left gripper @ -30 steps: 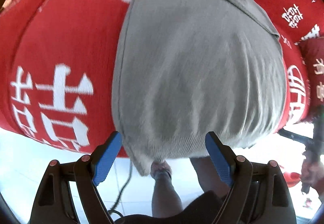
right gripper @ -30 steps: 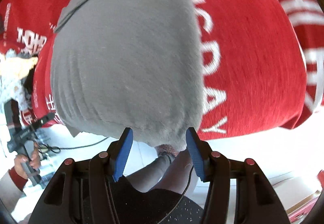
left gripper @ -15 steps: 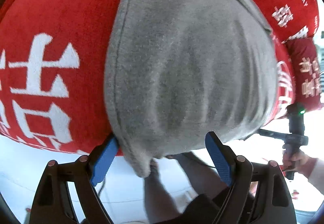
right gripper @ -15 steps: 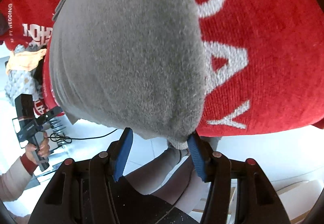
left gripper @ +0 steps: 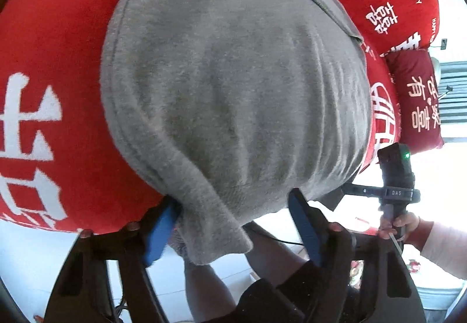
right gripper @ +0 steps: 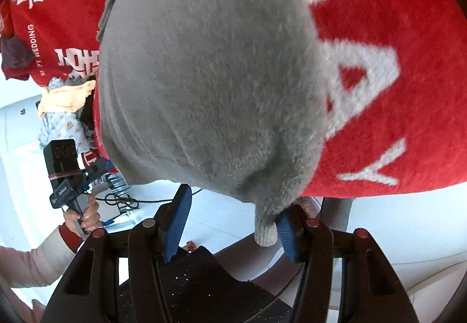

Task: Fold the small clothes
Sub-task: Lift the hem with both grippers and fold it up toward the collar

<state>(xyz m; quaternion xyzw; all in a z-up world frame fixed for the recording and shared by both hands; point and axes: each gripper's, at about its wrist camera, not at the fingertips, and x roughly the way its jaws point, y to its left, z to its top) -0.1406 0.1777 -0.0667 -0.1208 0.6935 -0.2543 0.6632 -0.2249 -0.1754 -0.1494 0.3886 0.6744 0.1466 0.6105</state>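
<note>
Left wrist view takes in the red blanket (left gripper: 58,118) with white lettering on the surface, the grey garment (left gripper: 233,89) spread on it, a dark red cushion (left gripper: 417,107) at far right, and the other gripper's handle in a hand (left gripper: 402,223). Right wrist view instead shows a pile of other clothes (right gripper: 61,107) at the blanket's far left edge and the opposite handle. Neither view shows the other's fingertips.

The left hand-held gripper (left gripper: 230,223) is spread wide, released; the garment's near left corner hangs over the blanket's edge between its blue pads (left gripper: 159,232), touching the left pad, the right one apart from the corner.

The right hand-held gripper (right gripper: 230,223) is likewise spread and released; the garment's near right corner droops against its right pad (right gripper: 287,235), well apart from the left pad.
</note>
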